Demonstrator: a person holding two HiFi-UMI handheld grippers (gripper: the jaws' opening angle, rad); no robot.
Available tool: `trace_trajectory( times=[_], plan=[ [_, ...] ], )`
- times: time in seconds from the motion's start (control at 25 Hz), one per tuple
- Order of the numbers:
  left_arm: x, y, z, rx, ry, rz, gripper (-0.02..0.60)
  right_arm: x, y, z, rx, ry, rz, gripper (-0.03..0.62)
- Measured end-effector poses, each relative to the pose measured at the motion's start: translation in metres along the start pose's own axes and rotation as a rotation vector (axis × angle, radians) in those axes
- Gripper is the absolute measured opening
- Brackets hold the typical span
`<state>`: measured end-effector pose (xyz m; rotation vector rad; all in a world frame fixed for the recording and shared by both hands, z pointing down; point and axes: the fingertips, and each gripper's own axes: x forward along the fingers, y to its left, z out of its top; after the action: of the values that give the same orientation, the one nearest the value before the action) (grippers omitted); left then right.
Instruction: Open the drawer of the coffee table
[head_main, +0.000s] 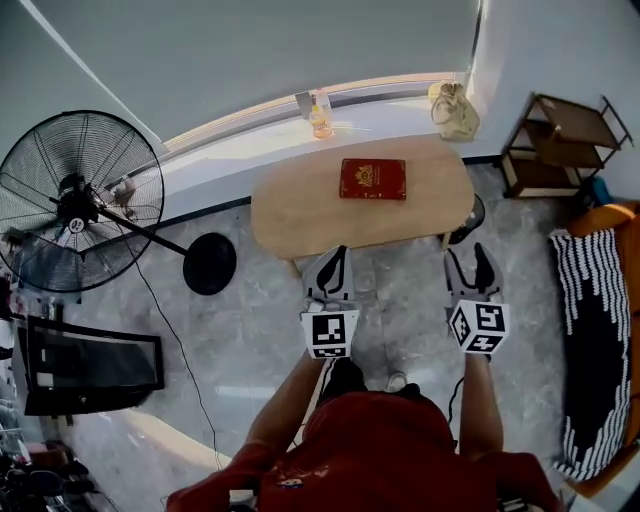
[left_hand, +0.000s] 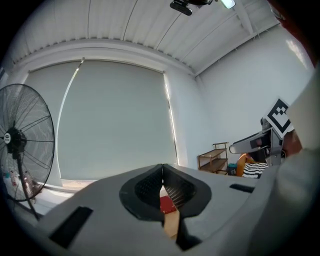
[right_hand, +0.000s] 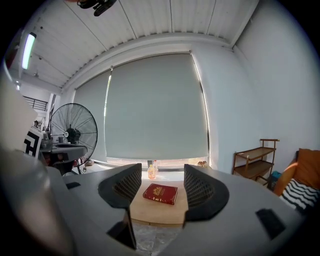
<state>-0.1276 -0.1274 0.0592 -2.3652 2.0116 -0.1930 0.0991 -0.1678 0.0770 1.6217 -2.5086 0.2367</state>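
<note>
Head view shows the oval wooden coffee table beside the window sill, ahead of both grippers and touched by neither; its drawer cannot be made out from above. A large floor fan stands to its left. The left gripper has its jaws pressed together on nothing, while the right gripper is spread and empty. A red book lies on the tabletop, and a small bottle stands on the sill

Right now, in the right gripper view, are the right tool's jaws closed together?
No: the right tool has its jaws well apart, with the red book on the coffee table showing in the gap.
</note>
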Motion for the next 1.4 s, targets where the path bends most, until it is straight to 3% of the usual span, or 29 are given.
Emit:
trace_trajectory(
  times=[0.44, 0.72, 1.0, 1.4],
  plan=[
    [0.056, 0.062, 0.004, 0.002, -0.04, -0.117, 0.008, 0.059, 0.037, 0.02, 0.009, -0.02, -0.1, 0.239],
    [0.075, 0.041, -0.005, -0.01, -0.028, -0.146, 0.008, 0.065, 0.022, 0.014, -0.015, -0.004, -0.071, 0.239],
    [0.082, 0.008, 0.0, -0.012, -0.014, -0.129, 0.008, 0.054, -0.013, 0.011, -0.016, 0.006, -0.057, 0.239],
    [0.094, -0.017, -0.01, -0.02, 0.014, -0.121, 0.008, 0.057, -0.03, -0.011, 0.014, 0.043, -0.033, 0.239]
  ],
)
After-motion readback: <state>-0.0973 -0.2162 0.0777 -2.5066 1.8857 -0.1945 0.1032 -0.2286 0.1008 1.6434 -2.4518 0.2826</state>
